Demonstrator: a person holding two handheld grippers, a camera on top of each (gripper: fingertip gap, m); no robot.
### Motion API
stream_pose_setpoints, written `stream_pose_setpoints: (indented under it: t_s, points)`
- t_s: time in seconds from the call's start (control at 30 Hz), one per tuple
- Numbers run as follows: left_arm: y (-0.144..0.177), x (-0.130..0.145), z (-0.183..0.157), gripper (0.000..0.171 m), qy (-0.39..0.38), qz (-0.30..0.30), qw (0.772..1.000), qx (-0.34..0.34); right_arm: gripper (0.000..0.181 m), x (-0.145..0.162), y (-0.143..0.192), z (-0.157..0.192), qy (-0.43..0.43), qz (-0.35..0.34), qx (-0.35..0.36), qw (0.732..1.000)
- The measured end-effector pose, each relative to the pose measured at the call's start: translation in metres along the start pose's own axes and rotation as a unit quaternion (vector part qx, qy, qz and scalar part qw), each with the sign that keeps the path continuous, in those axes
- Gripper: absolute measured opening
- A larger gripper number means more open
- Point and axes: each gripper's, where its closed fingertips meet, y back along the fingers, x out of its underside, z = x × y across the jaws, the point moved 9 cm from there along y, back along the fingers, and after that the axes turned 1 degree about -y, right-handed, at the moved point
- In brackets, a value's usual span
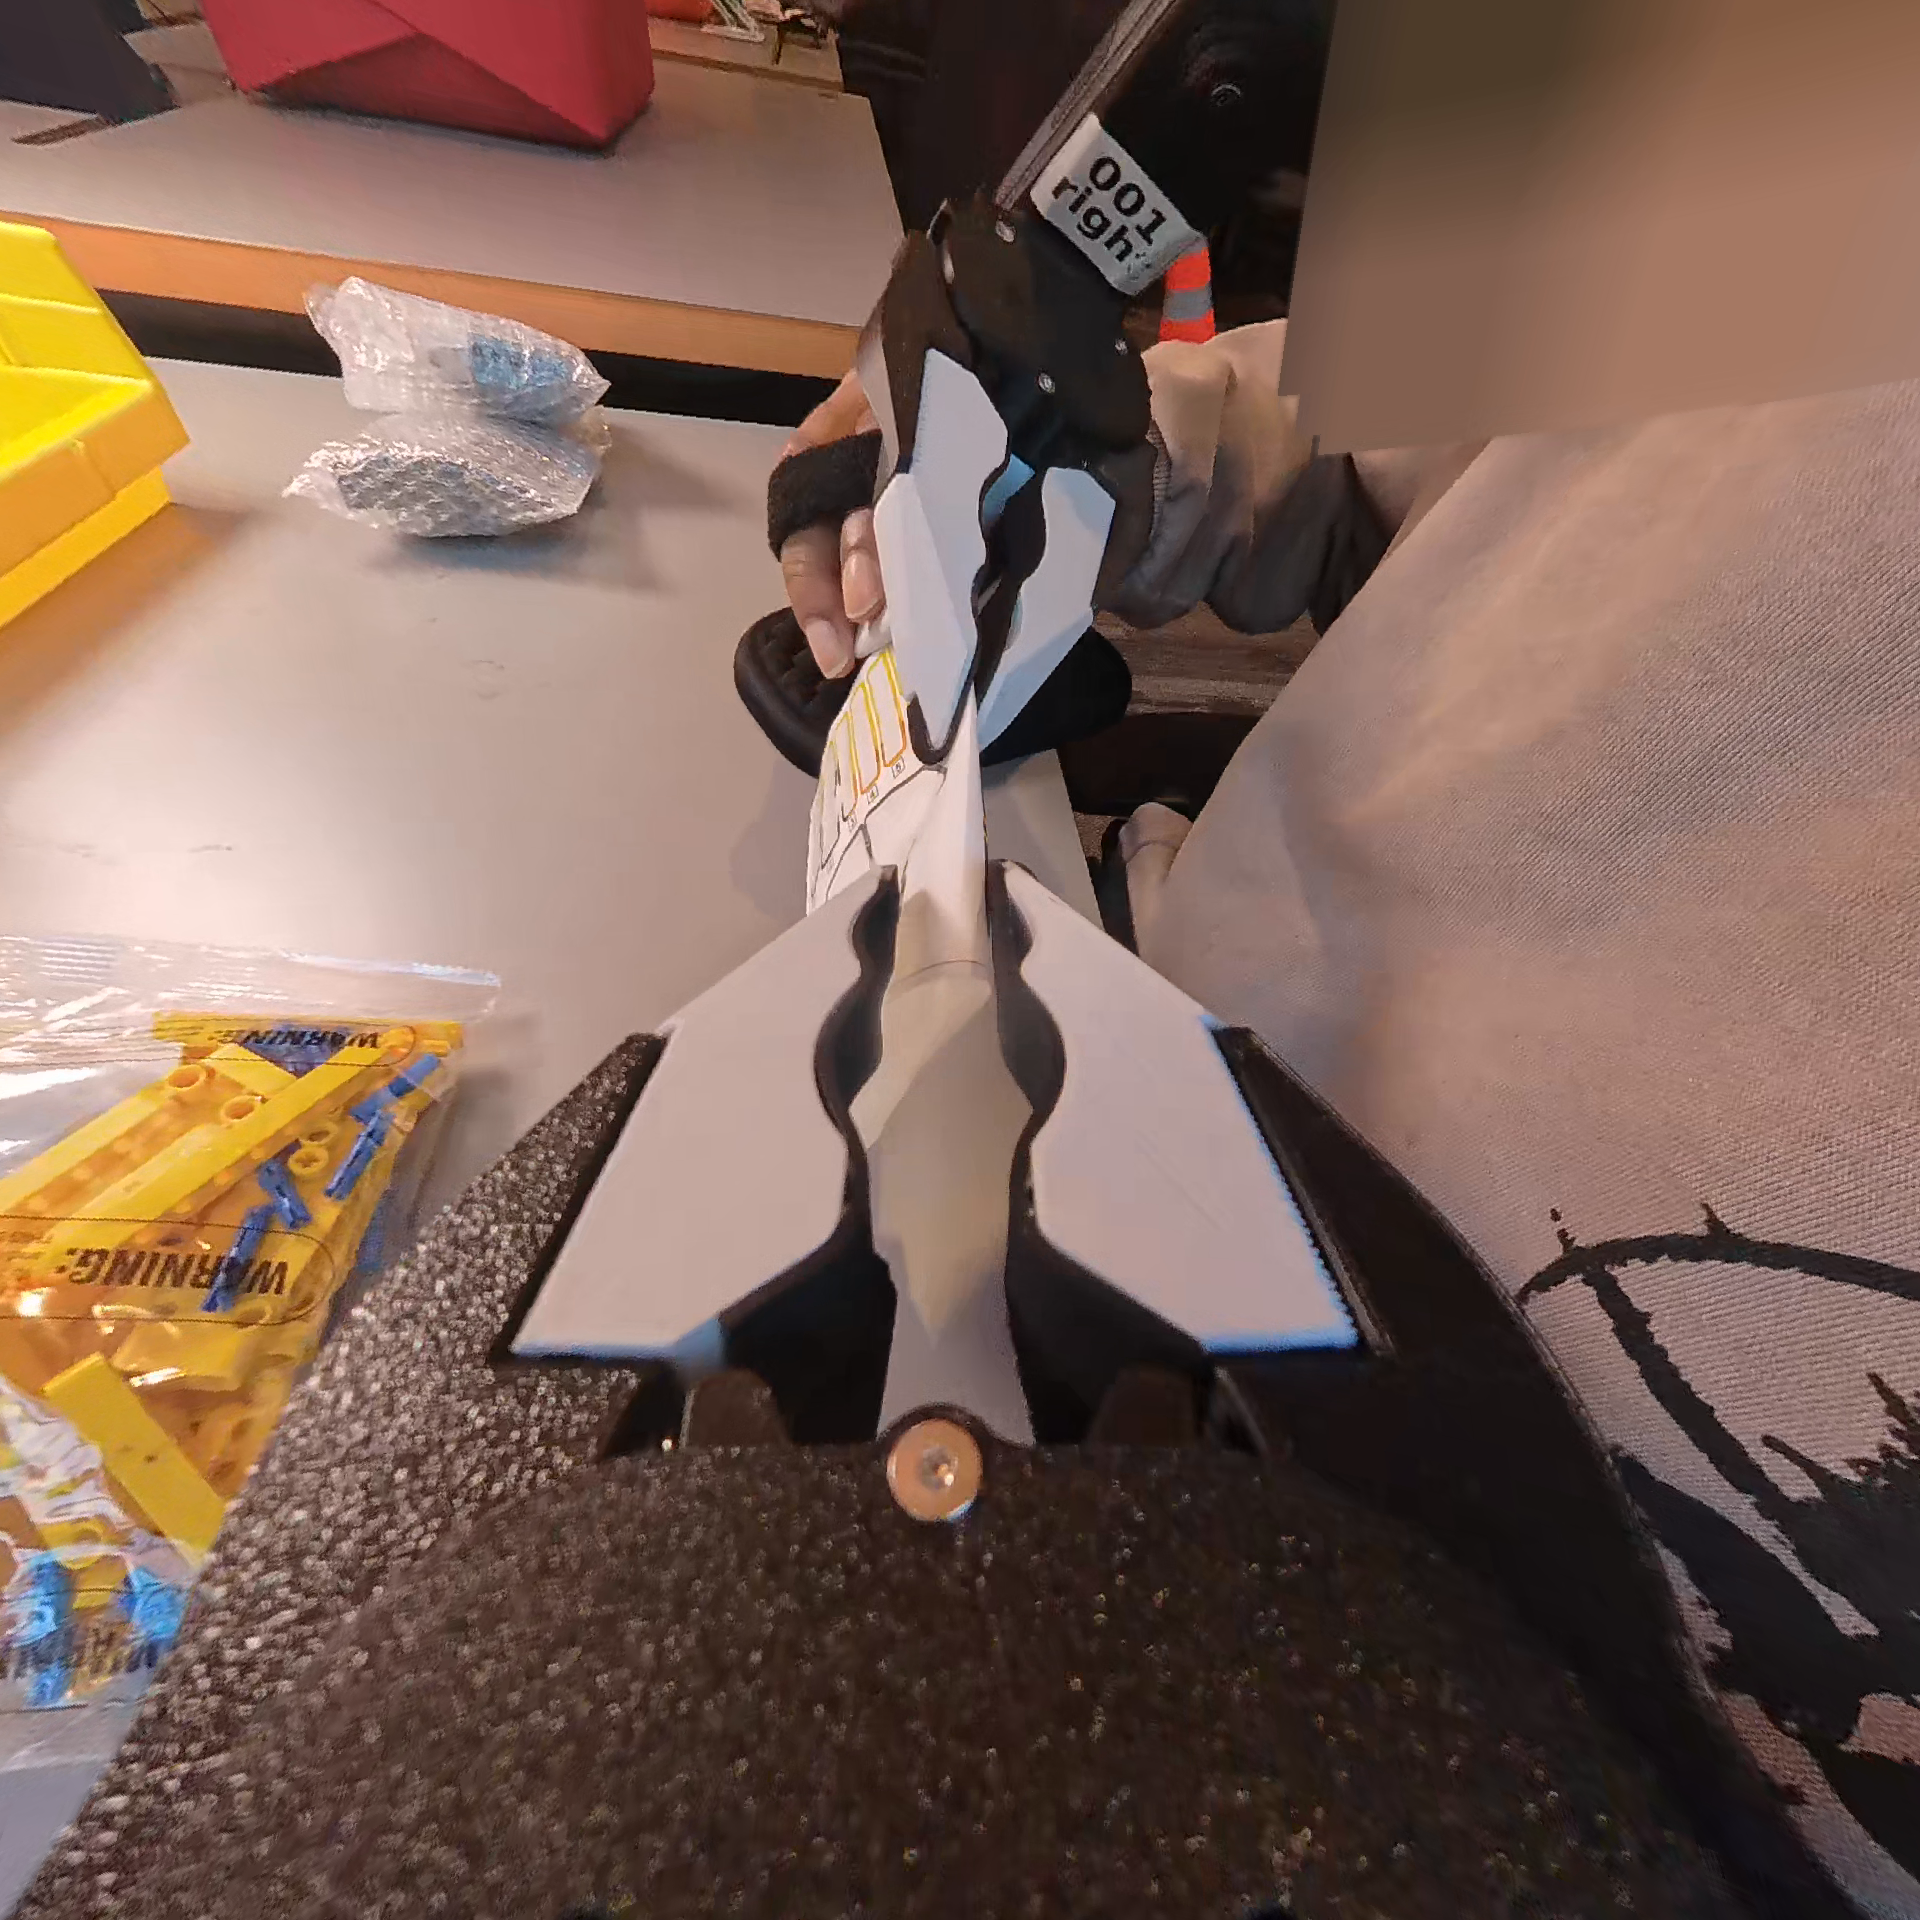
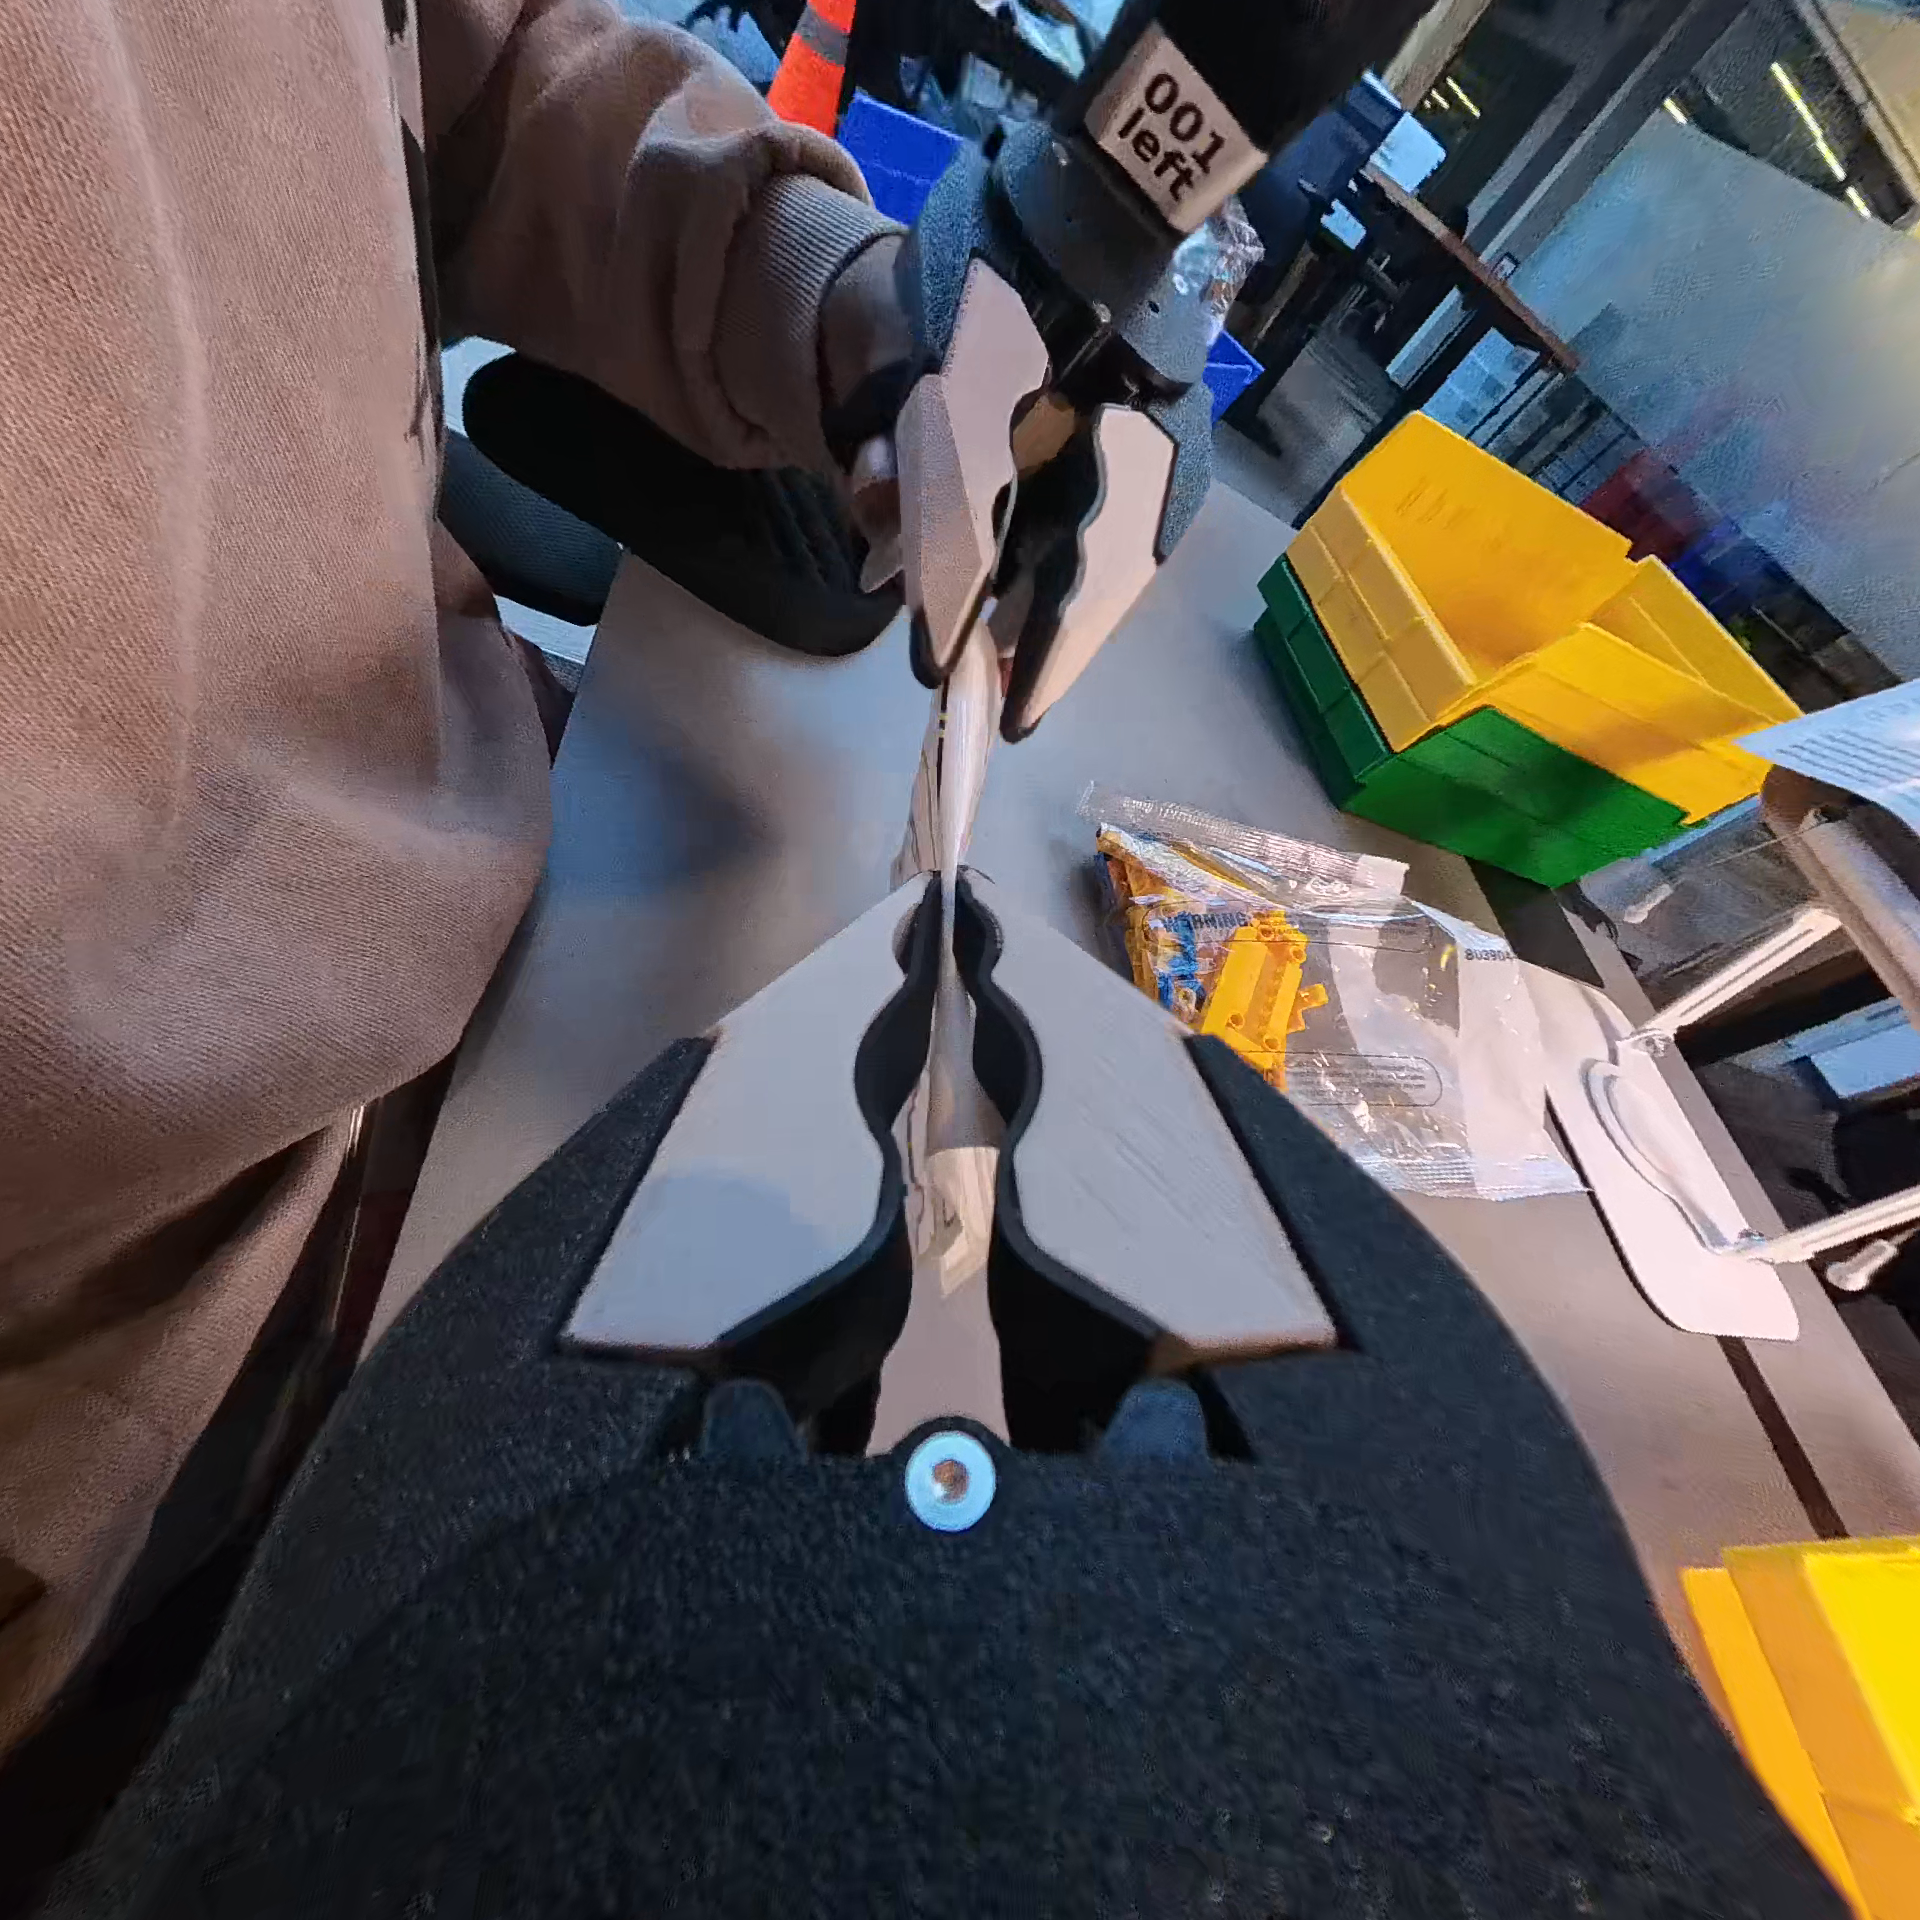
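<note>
Between my two sets of fingers hangs a thin white sheet of paper [image 1: 940, 831], printed with small yellow outlines, held up off the grey table [image 1: 416, 727]. My left gripper [image 1: 940, 894] is closed down on one end of it, the tips pinched together with the paper running back between them. My right gripper [image 2: 948, 883] is closed on the other end the same way, so each faces the other with the sheet stretched and slightly twisted between.

As I judge it, the paper is very light, limp and easy to tear or crease. Holding it by its ends with the flat tips suits it, since nothing stiff is there to grab.

Off to the side of my left fingers lies a clear bag of yellow and blue plastic pieces [image 1: 208, 1195], near but not touching. Farther ahead of them sit two small bubble-wrap bundles [image 1: 457, 426] and the corner of a yellow bin [image 1: 73, 416]. Beyond my right fingers, a yellow bin is stacked on a green bin [image 2: 1496, 790], well apart from the paper. A beige sleeve [image 2: 260, 623] fills the other side.
</note>
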Motion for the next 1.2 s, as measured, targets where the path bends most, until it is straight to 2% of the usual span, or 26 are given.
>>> stream_pose_setpoints:
  t_s: [0.13, 0.37, 0.47, 0.57, 0.63, 0.77, 0.83, 0.97, 1.1, 1.2]
  points:
    - [-0.001, 0.000, 0.001, 0.010, 0.016, 0.001, 1.000, 0.007, 0.000, 0.000, 0.000, -0.001, 0.001, -0.004, 0.006, 1.000]
    - [-0.002, -0.003, -0.003, 0.001, -0.045, 0.025, 0.998, -0.023, 0.000, 0.002, 0.002, -0.003, -0.020, -0.014, 0.004, 1.000]
    - [-0.003, -0.003, -0.004, 0.000, -0.058, 0.033, 0.997, -0.027, 0.000, 0.005, 0.001, -0.005, -0.058, -0.018, -0.014, 0.998]
    - [-0.004, 0.000, -0.004, 0.000, -0.061, 0.051, 0.996, -0.029, 0.019, 0.006, 0.000, -0.010, -0.119, -0.008, -0.043, 0.992]
    - [-0.007, 0.001, -0.003, 0.000, -0.056, 0.058, 0.996, -0.027, 0.021, -0.002, -0.003, -0.013, -0.130, -0.005, -0.057, 0.990]
    - [-0.013, -0.001, -0.002, 0.000, -0.063, 0.070, 0.995, -0.022, 0.018, -0.012, -0.023, -0.013, -0.101, 0.069, -0.089, 0.989]
    - [-0.016, -0.002, -0.003, 0.000, -0.074, 0.083, 0.994, -0.019, 0.003, -0.014, -0.030, -0.015, -0.103, 0.078, -0.100, 0.987]
    - [-0.016, -0.003, -0.003, 0.000, -0.106, 0.121, 0.986, -0.033, 0.000, -0.015, -0.037, -0.017, -0.100, 0.099, -0.111, 0.984]
    - [-0.014, -0.007, 0.000, 0.000, -0.123, 0.142, 0.982, -0.033, 0.000, -0.019, -0.043, -0.022, -0.084, 0.108, -0.114, 0.984]
    - [-0.006, -0.015, 0.002, 0.000, -0.120, 0.128, 0.984, -0.032, 0.000, -0.022, -0.041, -0.029, -0.123, 0.072, -0.114, 0.983]
